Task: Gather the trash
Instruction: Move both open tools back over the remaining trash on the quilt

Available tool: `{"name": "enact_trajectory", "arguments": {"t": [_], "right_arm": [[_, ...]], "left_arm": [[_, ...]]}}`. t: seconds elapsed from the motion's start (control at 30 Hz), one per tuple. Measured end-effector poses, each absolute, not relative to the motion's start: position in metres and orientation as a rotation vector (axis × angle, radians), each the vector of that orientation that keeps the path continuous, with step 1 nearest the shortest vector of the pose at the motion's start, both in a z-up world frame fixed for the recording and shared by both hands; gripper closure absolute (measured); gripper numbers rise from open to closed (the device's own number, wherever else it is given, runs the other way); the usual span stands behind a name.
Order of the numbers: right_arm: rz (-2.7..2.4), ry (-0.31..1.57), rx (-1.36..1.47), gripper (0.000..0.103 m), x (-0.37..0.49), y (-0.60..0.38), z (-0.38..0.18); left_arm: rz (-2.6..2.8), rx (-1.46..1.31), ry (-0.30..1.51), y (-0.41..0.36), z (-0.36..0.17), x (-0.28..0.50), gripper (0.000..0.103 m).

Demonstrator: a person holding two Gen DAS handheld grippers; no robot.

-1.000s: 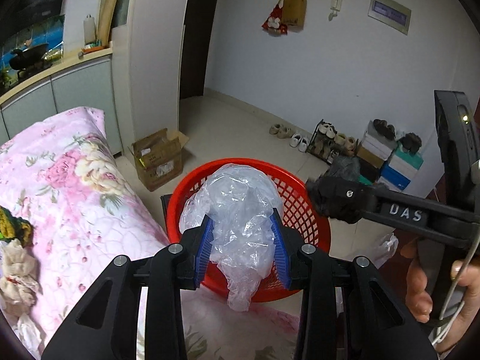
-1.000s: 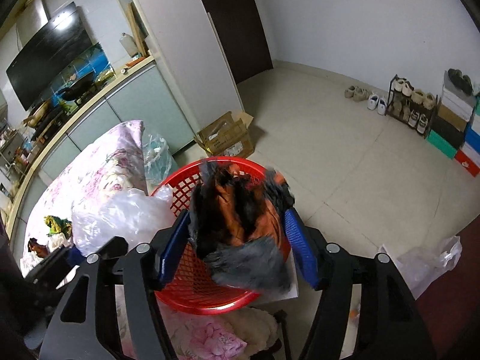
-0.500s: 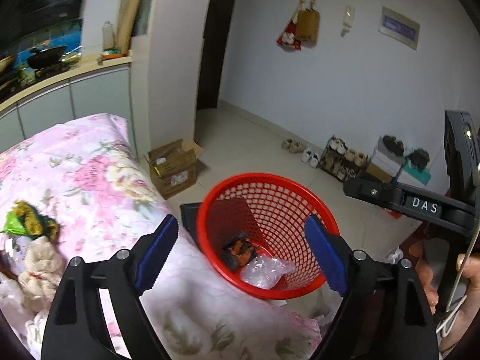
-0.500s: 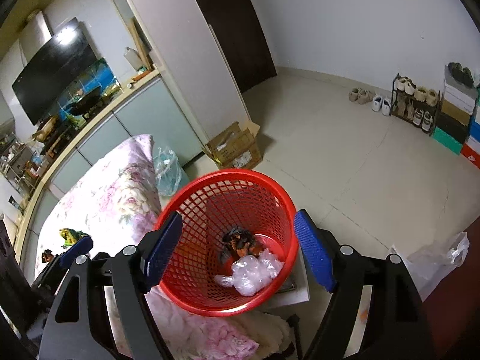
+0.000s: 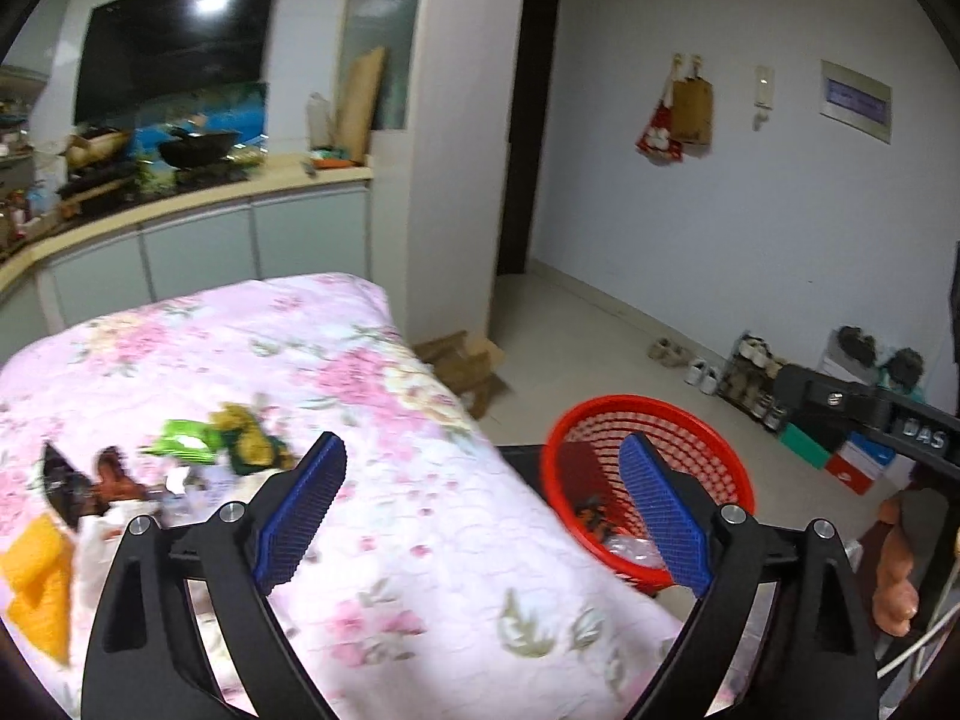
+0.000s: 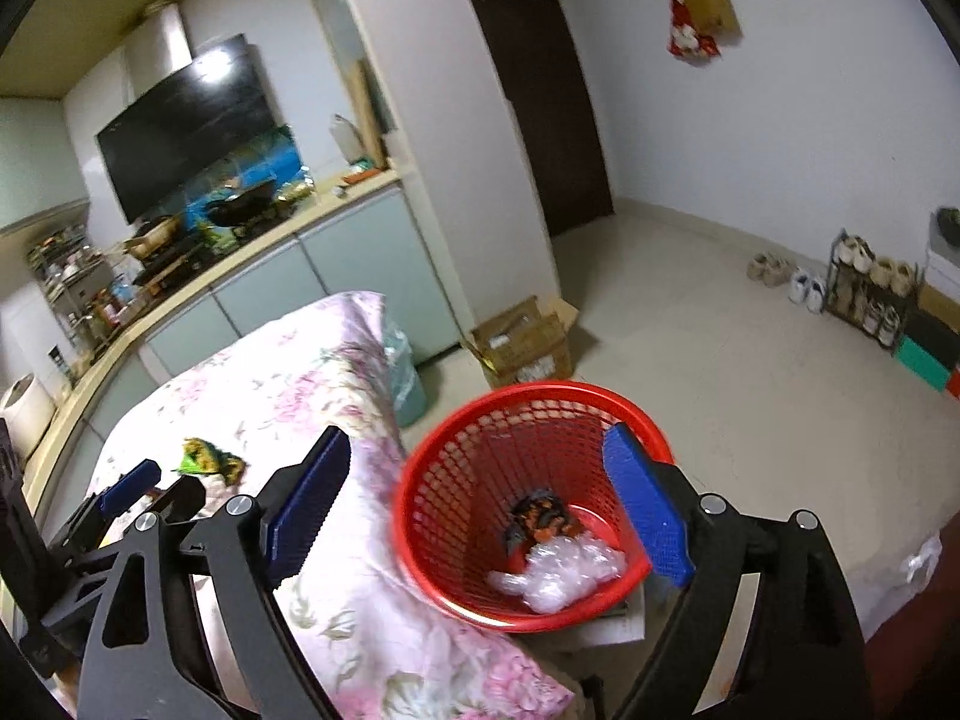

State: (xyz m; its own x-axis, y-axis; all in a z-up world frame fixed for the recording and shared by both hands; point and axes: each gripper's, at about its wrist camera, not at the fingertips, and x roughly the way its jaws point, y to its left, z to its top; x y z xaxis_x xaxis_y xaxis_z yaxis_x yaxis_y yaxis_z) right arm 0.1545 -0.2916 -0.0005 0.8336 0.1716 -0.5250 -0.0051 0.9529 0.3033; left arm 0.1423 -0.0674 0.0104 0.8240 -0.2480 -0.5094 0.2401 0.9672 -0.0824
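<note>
From the left wrist camera, the left gripper (image 5: pixel 483 513) had its blue-padded jaws spread wide and still opening, with nothing between them. Below the gap lay the pink floral bedcover (image 5: pixel 372 396). The red mesh basket (image 5: pixel 714 429) stood on the floor just off the bed's right edge, partly hidden behind the right-hand finger (image 5: pixel 663 525), so it lay beyond and to the right of the gap rather than inside it. In its bottom sat a dark orange-and-black wrapper (image 5: pixel 591 510) and a crumpled clear plastic bag (image 5: pixel 633 549). More trash lay on the bedcover to the left of the left-hand finger (image 5: pixel 300 507): a green packet (image 5: pixel 183 438), a yellow-green crumpled wrapper (image 5: pixel 249 438), a dark brown wrapper (image 5: pixel 66 483) and an orange-yellow piece (image 5: pixel 36 585). All of it sat outside the jaws and apart from the pads. At the right edge, part of the right gripper (image 5: pixel 864 414) and a hand (image 5: pixel 897 564) showed.

From the right wrist camera, the right gripper (image 6: pixel 474 513) was also empty, its jaws wide apart and opening. The red mesh basket (image 6: pixel 456 474) filled most of the gap between the fingers, below and beyond them, touching neither pad. The dark orange-and-black wrapper (image 6: pixel 537 516) and the clear plastic bag (image 6: pixel 558 576) rested together in its bottom, nearer the right-hand finger (image 6: pixel 645 516). The bedcover (image 6: pixel 288 390) ran under the left-hand finger (image 6: pixel 306 507). Farther left, the yellow-green wrapper (image 6: pixel 210 459) lay on the bedcover, beside the left gripper's blue pad (image 6: pixel 129 486).
</note>
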Motion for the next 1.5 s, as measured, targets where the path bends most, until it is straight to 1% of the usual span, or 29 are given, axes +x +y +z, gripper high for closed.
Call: {"name": "enact_trajectory", "arguments": {"t": [0.1, 0.6, 0.87, 1.23, 1.33, 1.5], "right_arm": [[0.14, 0.551, 0.271, 0.016, 0.15, -0.279, 0.004], [0.284, 0.529, 0.13, 0.016, 0.132, -0.214, 0.005], [0.35, 0.532, 0.124, 0.016, 0.134, -0.183, 0.008], [0.427, 0.551, 0.128, 0.016, 0.139, -0.152, 0.006], [0.439, 0.566, 0.125, 0.016, 0.14, -0.147, 0.002], [0.452, 0.587, 0.123, 0.016, 0.142, -0.143, -0.003]], "left_arm": [[-0.2, 0.003, 0.525, -0.058, 0.012, 0.134, 0.014], [-0.013, 0.001, 0.512, 0.018, 0.011, 0.105, 0.014], [0.048, -0.053, 0.549, 0.064, 0.005, 0.098, 0.014], [0.188, -0.198, 0.56, 0.154, 0.004, 0.08, 0.014], [0.221, -0.21, 0.568, 0.171, -0.002, 0.073, 0.014], [0.236, -0.232, 0.634, 0.191, -0.027, 0.07, 0.014]]}}
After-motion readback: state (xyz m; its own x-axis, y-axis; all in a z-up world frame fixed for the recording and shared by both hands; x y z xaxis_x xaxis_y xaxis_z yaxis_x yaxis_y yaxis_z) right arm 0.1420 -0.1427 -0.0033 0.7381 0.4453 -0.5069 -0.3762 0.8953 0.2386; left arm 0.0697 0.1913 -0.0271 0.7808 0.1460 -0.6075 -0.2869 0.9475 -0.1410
